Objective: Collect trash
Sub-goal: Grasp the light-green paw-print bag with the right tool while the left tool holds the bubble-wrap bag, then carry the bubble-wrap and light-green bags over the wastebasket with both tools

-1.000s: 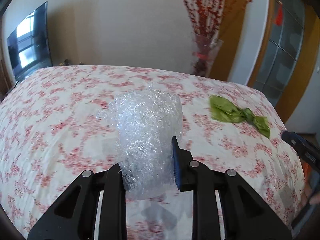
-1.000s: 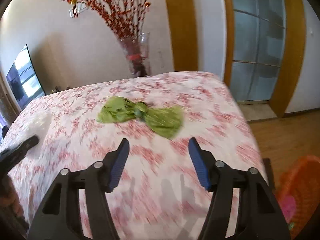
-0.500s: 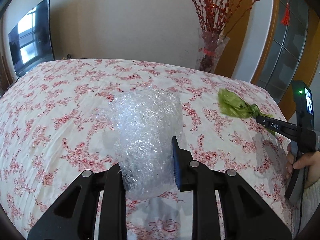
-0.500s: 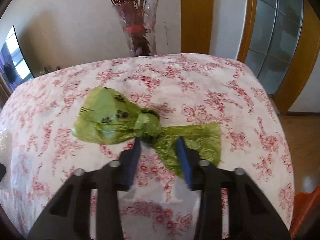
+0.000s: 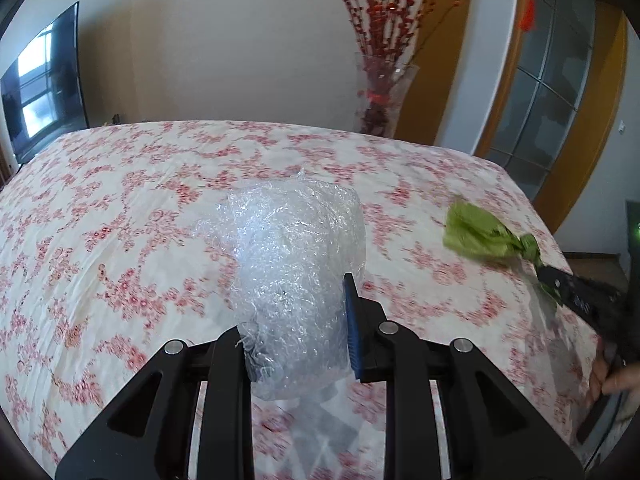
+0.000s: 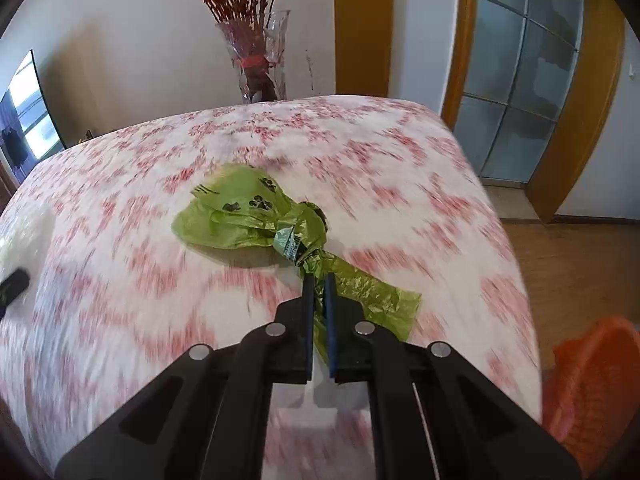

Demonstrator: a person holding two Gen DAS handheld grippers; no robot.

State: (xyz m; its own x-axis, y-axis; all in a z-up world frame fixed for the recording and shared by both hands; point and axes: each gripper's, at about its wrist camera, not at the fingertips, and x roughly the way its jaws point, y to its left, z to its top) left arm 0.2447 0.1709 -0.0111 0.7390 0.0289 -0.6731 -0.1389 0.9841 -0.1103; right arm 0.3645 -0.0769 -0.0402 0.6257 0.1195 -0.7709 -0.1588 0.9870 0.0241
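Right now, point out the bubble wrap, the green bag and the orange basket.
bubble wrap [image 5: 296, 264], left wrist view, middle of the crumpled bundle.
green bag [image 6: 236, 220], right wrist view, puffed part with paw prints.
orange basket [image 6: 592, 384], right wrist view, its mesh side wall.

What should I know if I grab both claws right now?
Left claw: shut on the bubble wrap, held above the flowered bed.
Right claw: just closed on the green bag, pinching it by its knot; most of the bag lies on the bed.
Done: both pieces gripped.
Left: lift the bag, then drop both pieces, probably into the orange basket on the floor by the bed's right side.
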